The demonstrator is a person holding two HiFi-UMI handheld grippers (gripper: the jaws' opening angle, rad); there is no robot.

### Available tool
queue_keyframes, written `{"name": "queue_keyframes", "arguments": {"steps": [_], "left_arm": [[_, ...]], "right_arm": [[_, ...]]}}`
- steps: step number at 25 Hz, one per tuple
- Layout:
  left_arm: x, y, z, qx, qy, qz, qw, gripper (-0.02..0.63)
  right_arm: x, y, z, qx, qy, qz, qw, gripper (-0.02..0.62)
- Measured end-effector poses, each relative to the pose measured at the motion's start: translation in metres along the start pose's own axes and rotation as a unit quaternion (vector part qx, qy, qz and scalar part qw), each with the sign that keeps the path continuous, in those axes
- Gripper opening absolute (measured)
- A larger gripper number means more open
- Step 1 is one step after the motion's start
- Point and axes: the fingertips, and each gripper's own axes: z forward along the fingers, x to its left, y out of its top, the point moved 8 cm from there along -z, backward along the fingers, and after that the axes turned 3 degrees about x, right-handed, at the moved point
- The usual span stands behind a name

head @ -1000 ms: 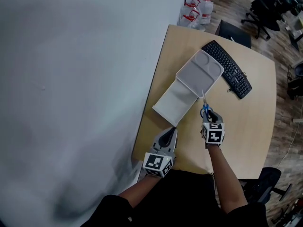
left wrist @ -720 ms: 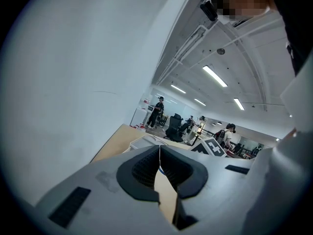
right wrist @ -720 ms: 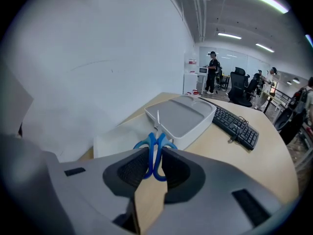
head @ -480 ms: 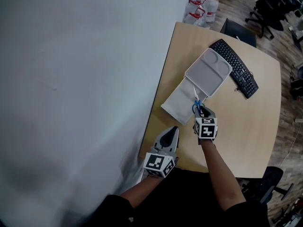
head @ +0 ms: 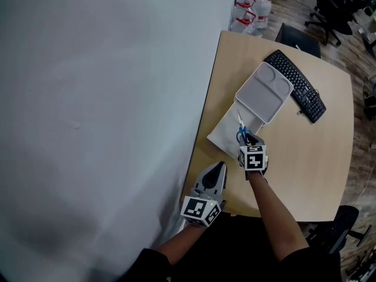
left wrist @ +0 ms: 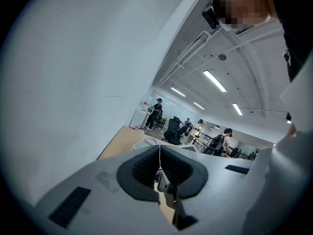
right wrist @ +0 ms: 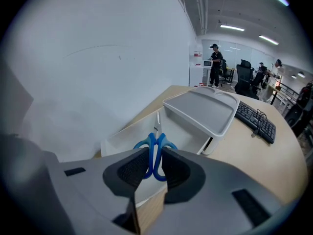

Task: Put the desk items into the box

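The right hand-held gripper [head: 246, 140] has shifted over the box [head: 225, 131], pinching half-hidden scissors [right wrist: 155, 152]; the left hand-held gripper [head: 217, 169] sits pressed together.

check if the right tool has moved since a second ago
Yes. The right tool, shut on the blue scissors, has shifted left, away from the keyboard, bringing the scissors over the open box.

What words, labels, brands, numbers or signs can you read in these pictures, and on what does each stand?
No text is readable.
Black computer keyboard: key legends too small.
Clear plastic bottles with red tops: labels too small.
Black-and-white squares on the cubes of the left gripper and right gripper: patterns, not letters.
Blue-handled steel scissors: no marking visible.
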Motion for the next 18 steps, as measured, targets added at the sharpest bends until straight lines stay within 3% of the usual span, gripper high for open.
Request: {"name": "queue_keyframes", "arguments": {"steps": [12, 18], "left_arm": [[0.009, 0.003, 0.001, -0.002, 0.008, -0.005, 1.0, 0.015], [0.017, 0.004, 0.0, -0.002, 0.016, -0.017, 0.9997, 0.015]], "right_arm": [[0.01, -0.007, 0.036, 0.053, 0.023, 0.007, 0.998, 0.143], [0.013, -0.005, 0.045, 0.093, 0.015, -0.006, 0.996, 0.143]]}}
